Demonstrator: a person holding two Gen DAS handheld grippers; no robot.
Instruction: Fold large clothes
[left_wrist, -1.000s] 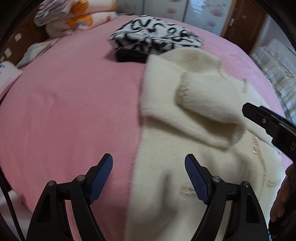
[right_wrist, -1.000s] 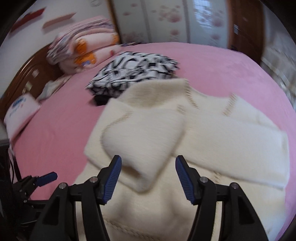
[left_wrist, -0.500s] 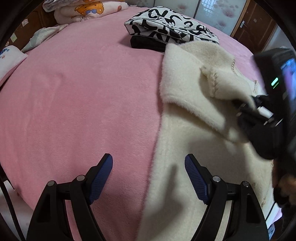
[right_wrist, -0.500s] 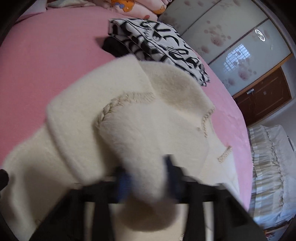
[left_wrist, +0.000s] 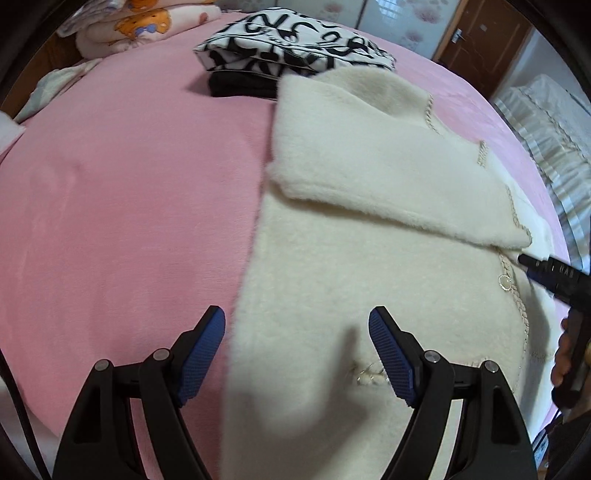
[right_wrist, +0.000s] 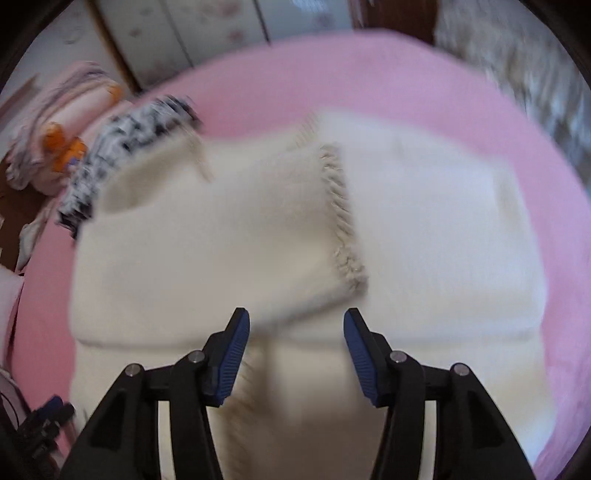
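A cream fleece coat (left_wrist: 369, 229) lies flat on the pink bed (left_wrist: 129, 192), with its left sleeve (left_wrist: 388, 177) folded straight across the chest. My left gripper (left_wrist: 297, 350) is open and empty, low over the coat's left edge near the hem. My right gripper (right_wrist: 295, 350) is open and empty, just short of the folded sleeve's braided cuff (right_wrist: 343, 221); the right wrist view is blurred. The right gripper also shows in the left wrist view (left_wrist: 543, 267), at the coat's right side by the cuff end.
A folded black-and-white patterned garment (left_wrist: 295, 44) on a black one (left_wrist: 240, 86) lies just beyond the coat's collar. Stacked pink bedding (left_wrist: 140, 26) sits at the headboard. A wardrobe and a brown door (left_wrist: 480, 44) stand behind the bed.
The right gripper, shut on the sleeve cuff half a second ago, has opened and drawn back. The sleeve now lies flat across the coat instead of bunched up. The left gripper stayed open.
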